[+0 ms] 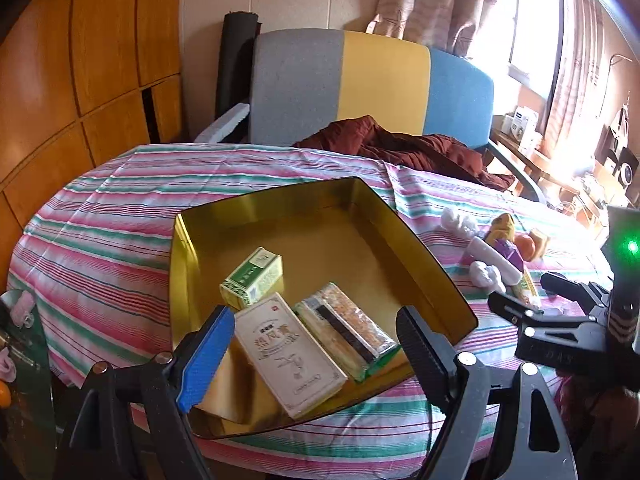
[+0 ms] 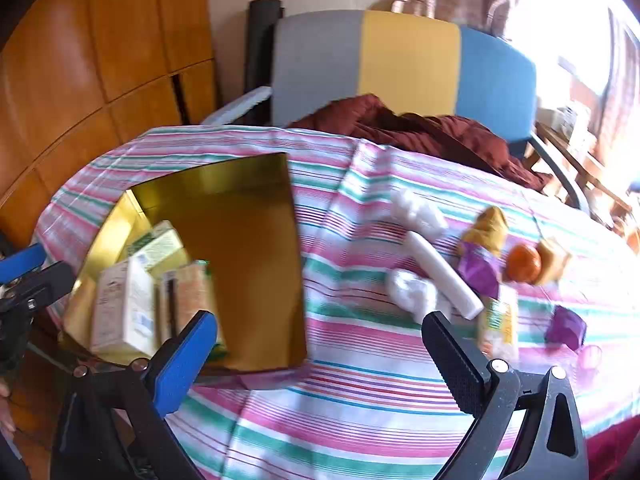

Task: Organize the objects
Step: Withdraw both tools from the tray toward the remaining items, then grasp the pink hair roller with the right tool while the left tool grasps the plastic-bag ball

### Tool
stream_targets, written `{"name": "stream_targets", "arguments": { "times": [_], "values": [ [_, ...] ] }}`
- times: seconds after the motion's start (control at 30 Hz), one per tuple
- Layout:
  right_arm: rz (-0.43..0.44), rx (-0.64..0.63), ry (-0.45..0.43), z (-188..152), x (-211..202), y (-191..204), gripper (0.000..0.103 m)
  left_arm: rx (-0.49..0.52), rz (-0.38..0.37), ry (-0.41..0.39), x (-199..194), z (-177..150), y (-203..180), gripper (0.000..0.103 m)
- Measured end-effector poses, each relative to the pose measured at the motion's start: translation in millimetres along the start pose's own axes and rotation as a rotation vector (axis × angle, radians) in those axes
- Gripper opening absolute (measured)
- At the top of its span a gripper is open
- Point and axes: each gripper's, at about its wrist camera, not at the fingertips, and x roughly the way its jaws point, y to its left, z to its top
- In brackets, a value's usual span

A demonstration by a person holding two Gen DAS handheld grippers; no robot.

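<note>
A gold tin tray [image 1: 400, 236] [image 2: 248, 248] lies on the striped tablecloth. In it are a green box [image 1: 252, 278], a white box [image 1: 290, 360] and a clear snack packet [image 1: 348, 330]. My left gripper [image 1: 316, 356] is open and empty, just above the tray's near edge. My right gripper [image 2: 320, 360] is open and empty over the cloth, right of the tray. Loose items lie to the right: white foam pieces [image 2: 440, 276], a purple-and-yellow wrapped snack [image 2: 480, 248], an orange [image 2: 524, 264], a yellow-green packet [image 2: 498, 324] and a purple candy [image 2: 566, 328].
The table [image 2: 360, 420] has a pink, green and white striped cloth. A chair [image 1: 360, 84] with a grey, yellow and blue back stands behind it, with a dark red garment [image 1: 412, 148] on it. Wooden cabinets stand at the left. A cluttered shelf is at the far right.
</note>
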Motion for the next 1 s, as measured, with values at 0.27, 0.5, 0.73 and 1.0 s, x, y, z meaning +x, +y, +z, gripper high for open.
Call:
{"name": "stream_targets", "arguments": {
  "times": [0.27, 0.5, 0.73, 1.0],
  "values": [
    [-0.138, 0.147, 0.034, -7, -2, -83, 0.103, 0.059, -0.084, 0.027, 8, 0, -26, 0.084],
    [-0.278, 0.389, 0.061, -17, -21, -189, 0.103, 0.135, -0.164, 0.065, 16, -2, -64, 0.084],
    [-0.355, 0.546, 0.178, -39, -31, -268, 0.103, 0.195, -0.221, 0.095, 26, -4, -98, 0.084],
    [-0.272, 0.651, 0.254, -56, -15, -293, 0.103, 0.244, -0.271, 0.114, 32, -8, -122, 0.084]
  ]
}}
